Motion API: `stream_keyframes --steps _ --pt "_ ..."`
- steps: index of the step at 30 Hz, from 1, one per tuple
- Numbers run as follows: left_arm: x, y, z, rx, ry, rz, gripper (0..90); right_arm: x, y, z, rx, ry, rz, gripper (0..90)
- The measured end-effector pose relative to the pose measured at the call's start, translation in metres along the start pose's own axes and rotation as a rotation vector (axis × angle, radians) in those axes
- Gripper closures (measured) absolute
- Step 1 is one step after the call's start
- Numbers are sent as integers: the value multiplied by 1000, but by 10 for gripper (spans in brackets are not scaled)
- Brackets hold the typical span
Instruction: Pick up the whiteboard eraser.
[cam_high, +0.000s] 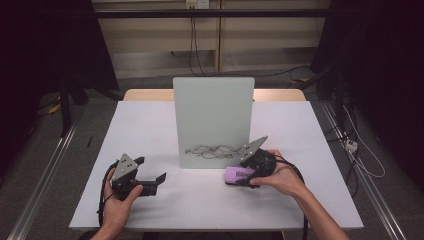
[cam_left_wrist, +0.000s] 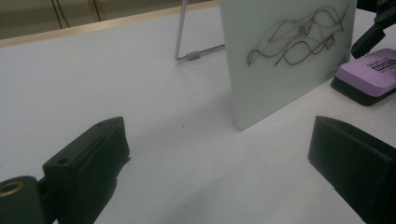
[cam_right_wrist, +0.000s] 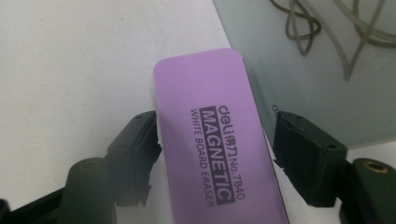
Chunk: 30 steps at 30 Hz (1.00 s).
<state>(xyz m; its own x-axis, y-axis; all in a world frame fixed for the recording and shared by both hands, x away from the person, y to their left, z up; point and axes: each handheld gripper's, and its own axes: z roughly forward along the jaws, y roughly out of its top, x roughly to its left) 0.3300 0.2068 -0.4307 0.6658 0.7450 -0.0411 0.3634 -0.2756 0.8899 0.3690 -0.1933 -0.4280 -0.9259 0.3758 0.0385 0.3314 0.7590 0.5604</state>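
The purple whiteboard eraser (cam_right_wrist: 210, 144) lies flat on the white table (cam_high: 150, 125), just in front of the lower right corner of an upright whiteboard (cam_high: 213, 120) that bears a dark scribble (cam_high: 212, 151) right behind it. The right tool (cam_right_wrist: 215, 154) straddles the eraser, its left jaw at the eraser's edge and its right jaw a little off the other edge, so the grip is not yet tight. The left tool (cam_left_wrist: 224, 158) rests well apart on the table, jaws wide with nothing between them.
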Motion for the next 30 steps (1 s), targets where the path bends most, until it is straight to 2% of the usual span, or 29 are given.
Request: stream_keyframes --steps 2,7,14,25,30 --pt "0 0 -1 -6 0 -5 47 0 0 0 6 5 21 323" --pt "-1 0 -1 -4 0 0 48 -1 0 1 21 21 1 365" --pt "-1 0 -1 -8 4 -6 48 0 -1 4 59 16 -18 367" --pt "0 0 -1 0 5 5 48 2 0 2 63 9 -36 404" --pt "0 0 -1 -3 11 2 48 6 1 -2 29 3 -26 408"
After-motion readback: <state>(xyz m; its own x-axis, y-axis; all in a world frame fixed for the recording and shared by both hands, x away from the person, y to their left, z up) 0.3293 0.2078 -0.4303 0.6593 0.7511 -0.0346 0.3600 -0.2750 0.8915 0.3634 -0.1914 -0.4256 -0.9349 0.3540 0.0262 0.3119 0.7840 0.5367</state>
